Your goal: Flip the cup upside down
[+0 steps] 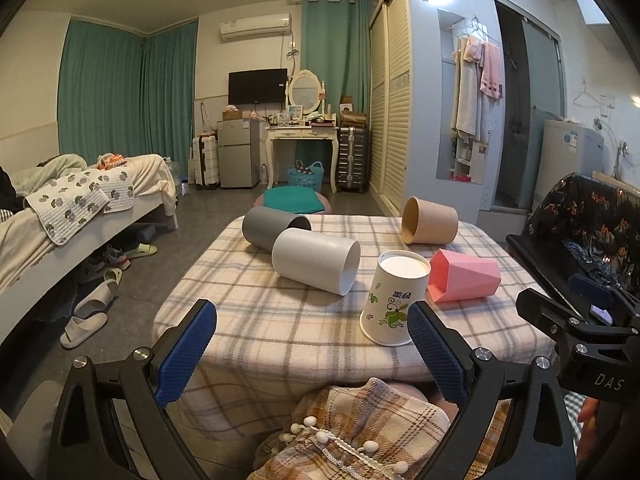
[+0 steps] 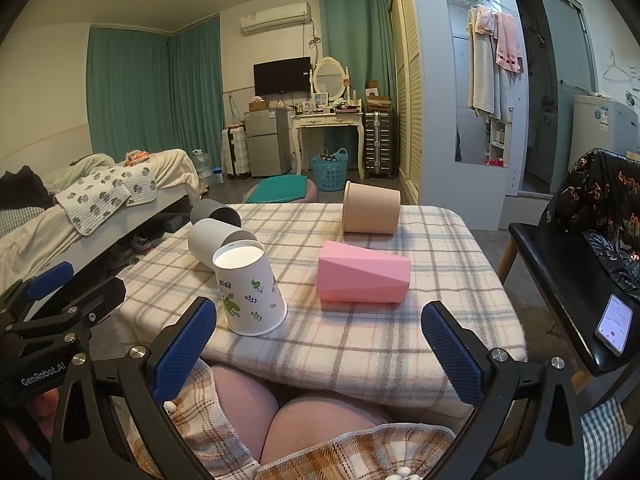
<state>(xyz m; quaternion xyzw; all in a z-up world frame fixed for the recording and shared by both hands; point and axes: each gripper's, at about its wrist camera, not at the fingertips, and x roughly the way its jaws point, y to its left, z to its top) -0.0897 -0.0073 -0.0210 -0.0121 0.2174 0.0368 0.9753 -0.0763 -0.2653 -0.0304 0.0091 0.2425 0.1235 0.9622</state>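
The paper cup [image 1: 394,300] [image 2: 250,288] stands upside down, wide mouth down, near the front edge of the worktop [image 1: 280,320] [image 2: 380,332]. Nothing holds it. Just beside it lies a pink cup [image 1: 464,276] [image 2: 362,274] on its side. A white cup [image 1: 316,266] [image 2: 210,240], a grey cup [image 1: 272,228] [image 2: 212,212] and a brown cup [image 1: 430,226] [image 2: 372,208] lie on their sides farther back. The left gripper [image 1: 312,350] has its fingers wide open and empty. The right gripper [image 2: 320,350] is wide open and empty too. Both hang at the front edge.
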